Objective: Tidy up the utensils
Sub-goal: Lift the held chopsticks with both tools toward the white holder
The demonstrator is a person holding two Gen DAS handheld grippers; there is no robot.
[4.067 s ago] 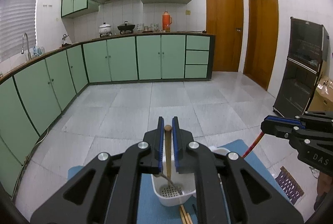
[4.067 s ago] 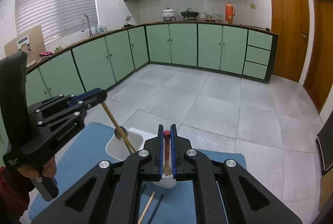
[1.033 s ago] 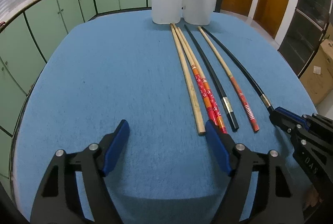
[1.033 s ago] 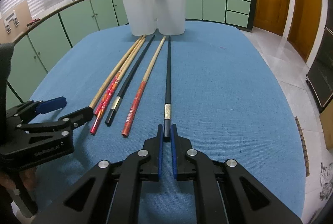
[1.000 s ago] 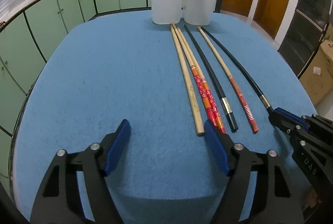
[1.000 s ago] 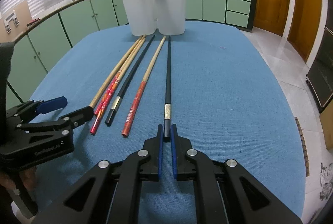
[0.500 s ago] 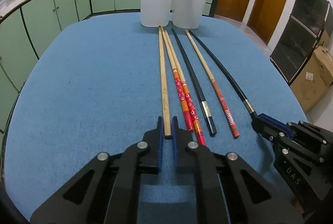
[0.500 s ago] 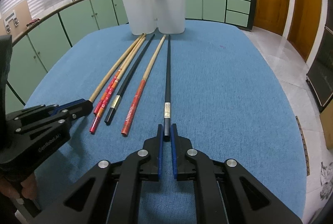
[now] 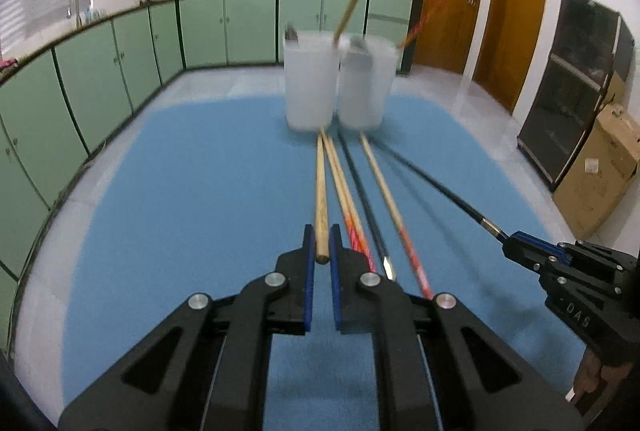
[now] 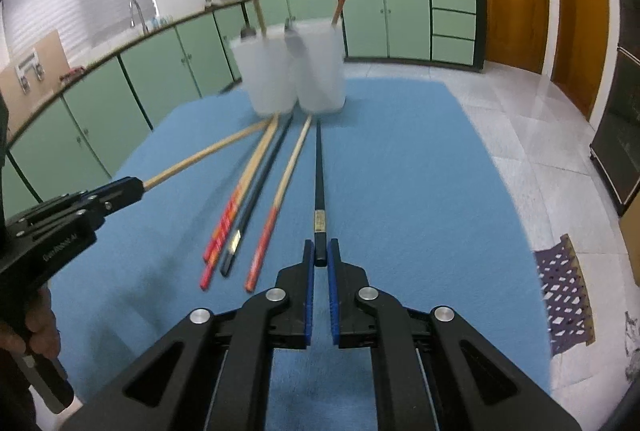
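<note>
Two chopsticks now in my grip, lifted at the near ends since a second ago: left gripper point(image 9: 319, 255) just clamped onto plain wooden chopstick point(image 9: 321, 199), right gripper point(image 10: 321, 258) pinching black chopstick point(image 10: 319, 187), three chopsticks point(image 10: 256, 203) lying between, white holders point(image 10: 294, 71) ahead for dropping in.

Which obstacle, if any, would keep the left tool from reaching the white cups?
Probably none: the left tool is shut on the plain wooden chopstick, and only bare blue mat lies before the white cups.
</note>
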